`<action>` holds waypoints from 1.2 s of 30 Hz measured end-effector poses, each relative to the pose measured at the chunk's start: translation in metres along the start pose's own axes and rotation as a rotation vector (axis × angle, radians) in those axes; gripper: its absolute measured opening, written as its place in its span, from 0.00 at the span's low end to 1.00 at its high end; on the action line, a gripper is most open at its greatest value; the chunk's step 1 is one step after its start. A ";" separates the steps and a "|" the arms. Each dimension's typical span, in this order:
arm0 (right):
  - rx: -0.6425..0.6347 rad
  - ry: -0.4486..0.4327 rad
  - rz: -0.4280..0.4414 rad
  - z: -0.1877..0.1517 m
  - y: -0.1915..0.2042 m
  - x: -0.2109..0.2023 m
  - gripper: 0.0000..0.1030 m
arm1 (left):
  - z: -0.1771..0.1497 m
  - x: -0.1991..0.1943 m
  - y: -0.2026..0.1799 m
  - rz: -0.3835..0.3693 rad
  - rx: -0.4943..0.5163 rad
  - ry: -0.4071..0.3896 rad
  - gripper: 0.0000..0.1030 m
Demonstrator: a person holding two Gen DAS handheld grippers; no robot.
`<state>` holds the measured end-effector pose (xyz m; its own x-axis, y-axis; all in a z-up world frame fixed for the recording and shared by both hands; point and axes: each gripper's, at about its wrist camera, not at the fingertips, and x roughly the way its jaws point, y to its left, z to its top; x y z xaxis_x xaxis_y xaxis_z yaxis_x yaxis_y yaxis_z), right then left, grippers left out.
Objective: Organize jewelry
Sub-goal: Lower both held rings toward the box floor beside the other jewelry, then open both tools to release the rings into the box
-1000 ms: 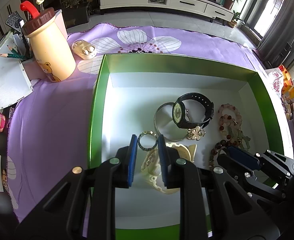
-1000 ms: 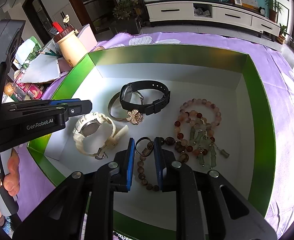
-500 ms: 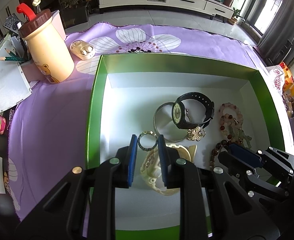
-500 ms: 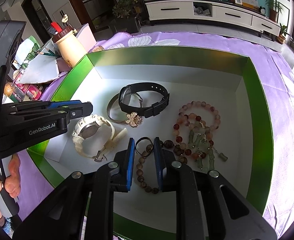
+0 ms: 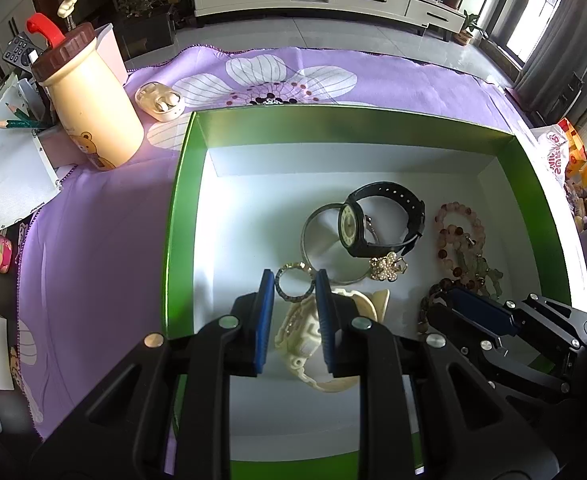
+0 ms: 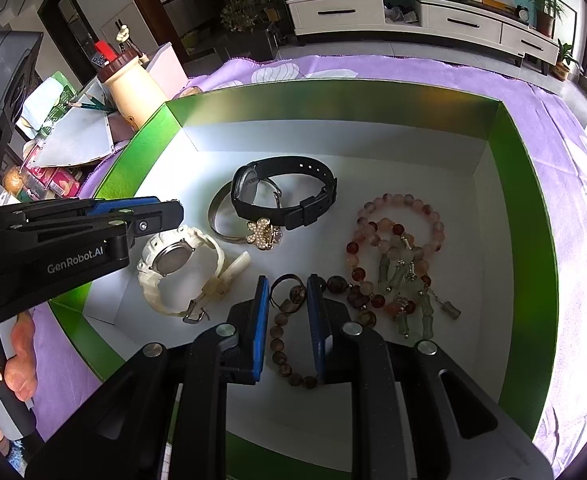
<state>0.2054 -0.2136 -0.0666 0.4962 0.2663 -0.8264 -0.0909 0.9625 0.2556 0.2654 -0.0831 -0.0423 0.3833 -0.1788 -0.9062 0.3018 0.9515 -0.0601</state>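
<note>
Moved: almost nothing; both grippers stay put, each holding a ring.
Left gripper (image 5: 294, 280): pinching a small sparkly ring (image 5: 292, 281) above the cream plastic watch (image 5: 310, 330).
Right gripper (image 6: 287, 288): pinching a thin dark ring (image 6: 284, 289) over the brown bead bracelet (image 6: 283, 344).
Place: inside the green box with white floor (image 6: 525, 216).

Two wrist cameras looking down into one green box

The left view is looking along its tongs (image 5: 293, 280) from close above the green box (image 5: 181, 216), facing the far cabinet; the right view is peering over its own tongs (image 6: 287, 284) from the box's near right, both sharing the black watch (image 5: 385, 220) (image 6: 285, 196).
</note>
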 end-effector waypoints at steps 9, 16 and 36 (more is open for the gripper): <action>0.002 0.002 -0.001 0.000 -0.001 -0.001 0.19 | 0.000 0.000 -0.002 0.001 0.005 0.002 0.20; 0.005 0.002 -0.004 0.001 0.000 -0.001 0.19 | 0.000 0.000 -0.002 0.001 0.006 0.004 0.20; 0.006 -0.043 -0.012 0.000 0.000 -0.024 0.21 | -0.004 -0.021 -0.008 0.012 0.010 -0.044 0.56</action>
<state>0.1938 -0.2205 -0.0468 0.5335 0.2522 -0.8073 -0.0795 0.9652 0.2490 0.2514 -0.0858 -0.0246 0.4254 -0.1781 -0.8873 0.3049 0.9513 -0.0447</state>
